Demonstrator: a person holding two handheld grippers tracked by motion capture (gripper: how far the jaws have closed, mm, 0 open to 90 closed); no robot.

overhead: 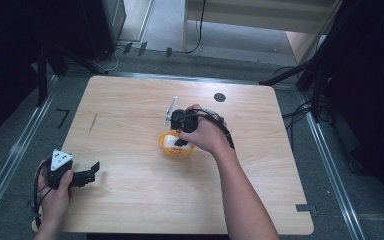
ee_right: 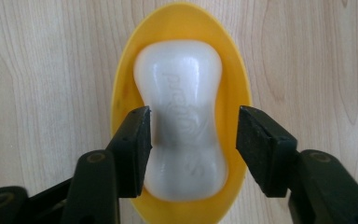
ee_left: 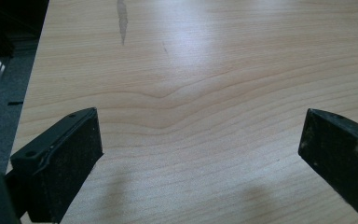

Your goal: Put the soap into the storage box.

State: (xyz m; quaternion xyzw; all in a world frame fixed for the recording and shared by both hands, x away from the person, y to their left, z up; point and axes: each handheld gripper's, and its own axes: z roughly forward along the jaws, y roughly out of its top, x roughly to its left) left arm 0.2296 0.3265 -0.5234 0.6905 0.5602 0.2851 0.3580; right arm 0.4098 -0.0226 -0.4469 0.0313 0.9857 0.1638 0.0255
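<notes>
A small black dot (overhead: 220,97) sits on the far side of the wooden table (overhead: 130,200). A thin dark streak (overhead: 93,122) marks the wood on the left. A black cable (overhead: 198,30) lies on the grey floor (overhead: 170,30) beyond the table.

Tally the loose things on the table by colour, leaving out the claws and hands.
Yellow: 1, the soap dish under the right claw.
White: 1, the bar of soap lying in that dish.
Black: 1, the round disc near the far edge of the table.
Total: 3.
</notes>
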